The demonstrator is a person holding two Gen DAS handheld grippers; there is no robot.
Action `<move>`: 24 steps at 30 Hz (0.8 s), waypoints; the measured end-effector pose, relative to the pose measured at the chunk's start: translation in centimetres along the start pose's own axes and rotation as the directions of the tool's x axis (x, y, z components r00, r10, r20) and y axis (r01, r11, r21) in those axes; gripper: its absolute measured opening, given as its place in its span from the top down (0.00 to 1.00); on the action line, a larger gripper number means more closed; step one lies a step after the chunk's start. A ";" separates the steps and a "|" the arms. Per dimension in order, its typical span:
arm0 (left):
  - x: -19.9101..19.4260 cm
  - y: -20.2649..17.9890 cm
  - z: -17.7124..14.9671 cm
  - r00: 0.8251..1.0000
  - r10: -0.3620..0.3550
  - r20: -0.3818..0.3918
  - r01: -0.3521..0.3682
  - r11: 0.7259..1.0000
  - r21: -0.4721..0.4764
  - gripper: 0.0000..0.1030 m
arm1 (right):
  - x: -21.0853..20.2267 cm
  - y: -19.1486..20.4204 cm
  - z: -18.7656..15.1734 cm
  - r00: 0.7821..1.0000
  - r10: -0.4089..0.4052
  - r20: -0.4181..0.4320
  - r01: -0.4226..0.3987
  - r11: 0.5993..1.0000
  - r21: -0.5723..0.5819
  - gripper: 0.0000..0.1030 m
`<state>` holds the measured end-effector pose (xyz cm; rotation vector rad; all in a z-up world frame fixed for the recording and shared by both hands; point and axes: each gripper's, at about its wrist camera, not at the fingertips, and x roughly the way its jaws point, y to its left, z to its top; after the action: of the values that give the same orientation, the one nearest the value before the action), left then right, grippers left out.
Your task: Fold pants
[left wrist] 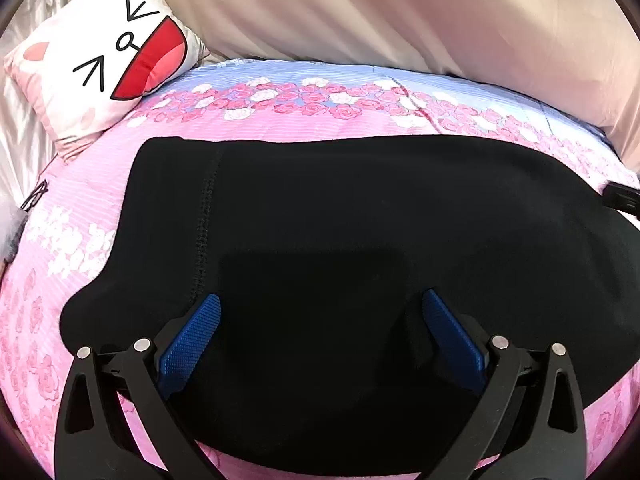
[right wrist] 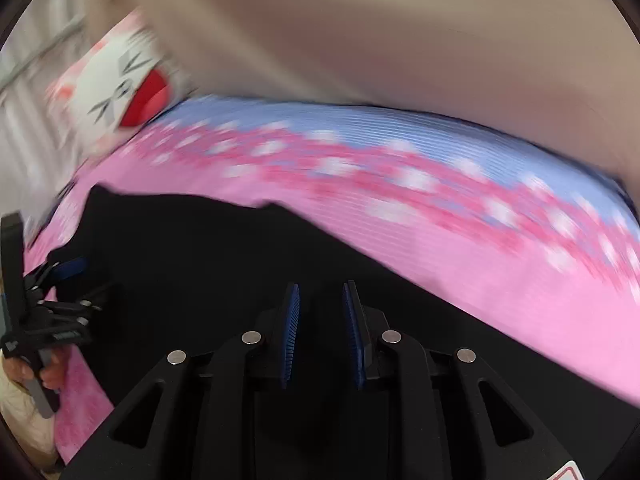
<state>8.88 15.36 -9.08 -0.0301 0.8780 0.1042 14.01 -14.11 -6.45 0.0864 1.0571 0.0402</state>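
The black pants lie flat on the pink floral bedsheet, a stitched seam running down their left part. My left gripper hovers over the near part of the pants, blue pads wide apart and empty. In the right wrist view, which is motion-blurred, the pants fill the lower left. My right gripper is over them, its blue pads parallel with a narrow gap; I cannot tell whether cloth is between them. The left gripper shows at the far left, held by a hand.
A white cartoon-face cushion lies at the back left of the bed. A beige padded headboard or pillow runs along the back. A small black object lies at the right edge of the pants.
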 end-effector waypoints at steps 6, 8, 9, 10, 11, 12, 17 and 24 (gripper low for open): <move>0.0 0.3 -0.1 1.000 -0.024 0.004 0.024 1.000 -0.012 0.04 | 6.5 1.7 3.3 0.997 -0.023 -0.071 0.022 1.000 -0.014 0.91; -0.1 0.4 -0.1 0.999 -0.032 0.007 0.032 0.999 -0.017 0.05 | 4.8 2.0 4.2 0.999 0.000 -0.051 0.002 0.999 0.036 0.90; -0.1 0.4 -0.1 0.999 -0.032 0.008 0.032 0.999 -0.017 0.05 | 4.2 2.3 4.1 0.999 0.003 -0.034 -0.002 1.000 0.024 0.90; -0.1 0.4 -0.2 1.000 -0.029 0.007 0.030 0.999 -0.015 0.05 | 3.8 2.8 4.2 1.000 -0.016 -0.018 0.016 1.000 0.002 0.90; -0.1 0.2 -0.1 1.000 -0.023 0.005 0.024 1.000 -0.011 0.05 | 4.3 2.9 4.1 0.999 -0.032 -0.032 0.031 0.999 -0.006 0.90; -0.1 0.2 -0.1 1.000 -0.021 0.005 0.022 1.000 -0.007 0.05 | 5.6 2.9 4.0 0.997 -0.047 -0.064 0.046 0.999 -0.014 0.92; -0.1 0.2 -0.2 1.000 -0.022 0.006 0.022 1.000 -0.008 0.05 | 5.6 2.7 5.0 0.999 -0.032 -0.007 0.032 0.998 0.055 0.87; -0.1 0.0 -0.2 1.000 -0.005 0.004 0.005 1.000 0.003 0.04 | 0.3 4.6 -1.2 0.997 -0.072 0.015 0.072 0.997 0.027 0.87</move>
<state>8.68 15.31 -9.13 -0.0289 0.8736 0.0981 13.12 -9.45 -6.91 0.0723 1.0446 -0.0392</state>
